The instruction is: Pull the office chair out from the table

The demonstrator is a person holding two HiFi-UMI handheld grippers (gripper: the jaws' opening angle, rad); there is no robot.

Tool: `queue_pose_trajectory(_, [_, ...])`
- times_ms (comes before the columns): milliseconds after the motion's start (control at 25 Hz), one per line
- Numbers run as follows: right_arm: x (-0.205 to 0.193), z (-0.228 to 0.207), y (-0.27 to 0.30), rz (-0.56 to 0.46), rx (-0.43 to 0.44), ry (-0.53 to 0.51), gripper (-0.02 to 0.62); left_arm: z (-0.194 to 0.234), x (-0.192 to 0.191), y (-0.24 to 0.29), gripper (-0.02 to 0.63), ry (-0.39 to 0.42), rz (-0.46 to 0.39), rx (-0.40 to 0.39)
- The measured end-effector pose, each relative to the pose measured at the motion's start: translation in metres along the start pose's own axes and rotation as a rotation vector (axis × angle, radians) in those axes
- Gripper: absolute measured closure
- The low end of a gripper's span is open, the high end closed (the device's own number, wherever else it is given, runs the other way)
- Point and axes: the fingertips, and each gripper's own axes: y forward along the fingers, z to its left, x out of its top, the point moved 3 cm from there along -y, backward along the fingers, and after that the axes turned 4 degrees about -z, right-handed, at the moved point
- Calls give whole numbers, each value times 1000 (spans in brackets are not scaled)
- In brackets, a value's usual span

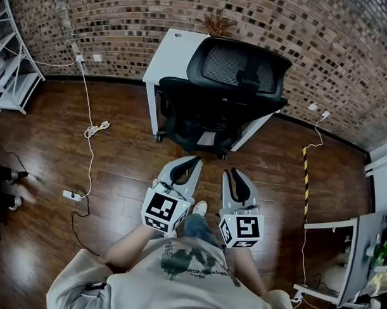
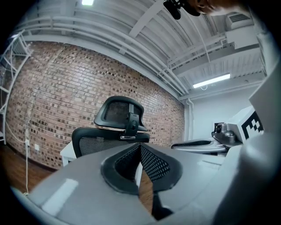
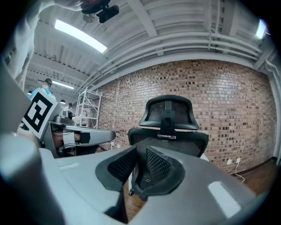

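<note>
A: How is the left gripper [image 1: 194,160]?
B: Pressed together, empty; the right gripper [image 1: 233,172] stands slightly spread, empty too, since nothing is within reach
A: And the office chair [image 1: 237,76]?
B: Well ahead, seat tucked under the table [image 1: 175,52] by the brick wall [image 1: 122,28]

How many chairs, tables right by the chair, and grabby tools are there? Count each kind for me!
Office chair: 1
White table behind the chair: 1
Tools: 2, the left tool and the right tool
Total: 4
</note>
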Motion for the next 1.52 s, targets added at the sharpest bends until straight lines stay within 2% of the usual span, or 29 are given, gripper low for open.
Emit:
queue_pose_trajectory(320, [1, -35, 47, -39, 23, 5, 540, 28, 5, 45, 596, 44, -7, 33])
queue_pose_trajectory(560, [11, -75, 83, -65, 54, -38, 540, 56, 22, 84, 595, 96, -16, 65])
queue_pose_trajectory(840, [17, -128, 115, -68, 86, -113, 520, 93, 27, 120, 549, 217, 20, 79])
queue_pose_trajectory(1160, [13, -186, 135, -31, 121, -204, 475, 154, 42, 133, 464, 412, 96, 119])
queue_pose_trajectory(1280, [14, -204, 143, -32, 146, -262, 458, 166, 45, 139, 430, 472, 124, 92])
queue_pose_trajectory(1480, [16, -238, 158, 11, 233, -386, 405, 177, 31, 155, 302, 532, 216, -28])
queue_pose_trajectory(1520, [16, -245, 161, 21, 239, -417, 403, 178, 28, 157, 298, 543, 236, -43])
